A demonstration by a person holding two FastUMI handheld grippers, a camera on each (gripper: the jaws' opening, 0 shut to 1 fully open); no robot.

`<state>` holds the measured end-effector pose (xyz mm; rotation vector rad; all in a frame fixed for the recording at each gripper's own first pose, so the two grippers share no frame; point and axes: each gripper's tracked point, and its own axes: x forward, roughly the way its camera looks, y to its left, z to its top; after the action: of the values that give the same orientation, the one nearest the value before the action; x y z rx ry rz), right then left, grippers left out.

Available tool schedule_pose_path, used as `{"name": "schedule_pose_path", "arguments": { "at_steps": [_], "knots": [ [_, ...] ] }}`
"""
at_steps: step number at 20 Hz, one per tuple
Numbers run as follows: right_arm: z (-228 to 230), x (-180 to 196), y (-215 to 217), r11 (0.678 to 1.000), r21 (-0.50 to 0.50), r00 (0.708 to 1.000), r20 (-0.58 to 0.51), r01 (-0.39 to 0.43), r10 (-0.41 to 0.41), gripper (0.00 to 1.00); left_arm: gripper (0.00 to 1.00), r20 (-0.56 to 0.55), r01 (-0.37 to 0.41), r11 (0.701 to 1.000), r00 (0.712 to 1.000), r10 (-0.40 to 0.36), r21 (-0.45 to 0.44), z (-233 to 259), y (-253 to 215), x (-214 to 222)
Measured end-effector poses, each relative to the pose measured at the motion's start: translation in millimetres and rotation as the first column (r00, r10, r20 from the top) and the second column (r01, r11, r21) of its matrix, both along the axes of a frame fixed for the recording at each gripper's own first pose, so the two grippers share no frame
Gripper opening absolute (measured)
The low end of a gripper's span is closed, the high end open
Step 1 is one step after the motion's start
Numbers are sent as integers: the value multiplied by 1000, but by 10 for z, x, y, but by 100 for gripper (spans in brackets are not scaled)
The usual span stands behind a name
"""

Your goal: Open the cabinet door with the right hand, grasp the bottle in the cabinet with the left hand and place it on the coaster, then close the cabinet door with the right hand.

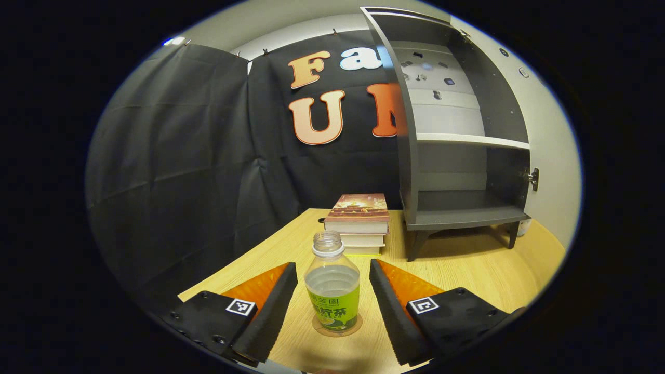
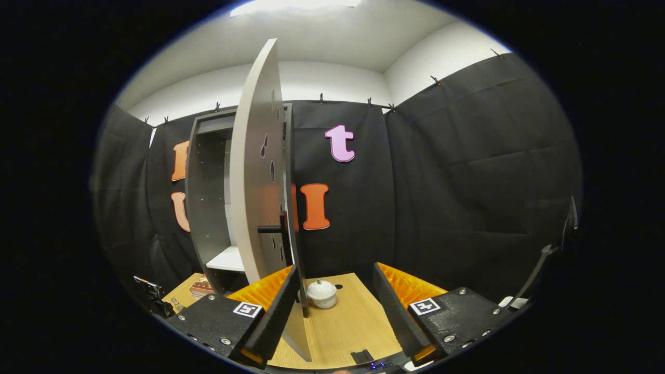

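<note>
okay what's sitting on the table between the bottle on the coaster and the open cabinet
In the left gripper view, a stack of books lies between the clear plastic bottle with the green label, standing on the round coaster, and the open grey cabinet; otherwise bare wooden table.

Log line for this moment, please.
bottle: upright on coaster | left hand-held gripper: open, straddling bottle | cabinet door: open | right hand-held gripper: open, near door edge
</note>
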<state>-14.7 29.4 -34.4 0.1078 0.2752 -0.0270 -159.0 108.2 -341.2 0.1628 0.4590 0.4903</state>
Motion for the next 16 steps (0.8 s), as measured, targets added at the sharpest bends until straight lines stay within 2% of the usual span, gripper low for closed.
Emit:
{"name": "schedule_pose_path", "arguments": {
  "at_steps": [1,2,3,4,5,7,11,12,13,14,16],
  "knots": [
    [-29,29,21,1000,15,1000,-5,-25,25,93,92,2,-2,1000,1000,2,-4,43,-43,-8],
    [-49,48,42,998,37,999,-1,-48,48,88,92,4,0,1000,1000,0,-8,85,-92,-18],
    [-48,74,39,997,50,998,8,-64,64,88,92,8,3,1000,1000,-3,-9,138,-143,-19],
    [-52,120,-35,996,55,998,18,-63,62,93,92,12,8,1000,1000,-7,-10,195,-196,-22],
    [-61,160,-98,996,66,998,24,-65,63,88,92,19,15,1000,1000,-15,-11,261,-254,-19],
    [-83,178,-13,987,98,992,27,-128,126,89,92,35,29,1000,999,-28,-11,394,-363,-9],
    [-206,274,100,970,63,972,31,-233,232,89,92,56,38,999,998,-36,-27,566,-578,14],
    [-211,289,114,968,53,969,35,-247,245,94,92,62,42,999,997,-40,-29,605,-627,30],
    [-228,324,132,962,51,963,41,-268,267,94,92,65,48,998,997,-46,-30,643,-682,43],
    [-228,322,147,954,61,956,44,-293,291,88,92,68,57,998,996,-54,-30,664,-735,55],
    [-175,297,185,935,87,938,72,-344,339,85,92,68,70,997,995,-68,-23,710,-817,82]
  ]
}}
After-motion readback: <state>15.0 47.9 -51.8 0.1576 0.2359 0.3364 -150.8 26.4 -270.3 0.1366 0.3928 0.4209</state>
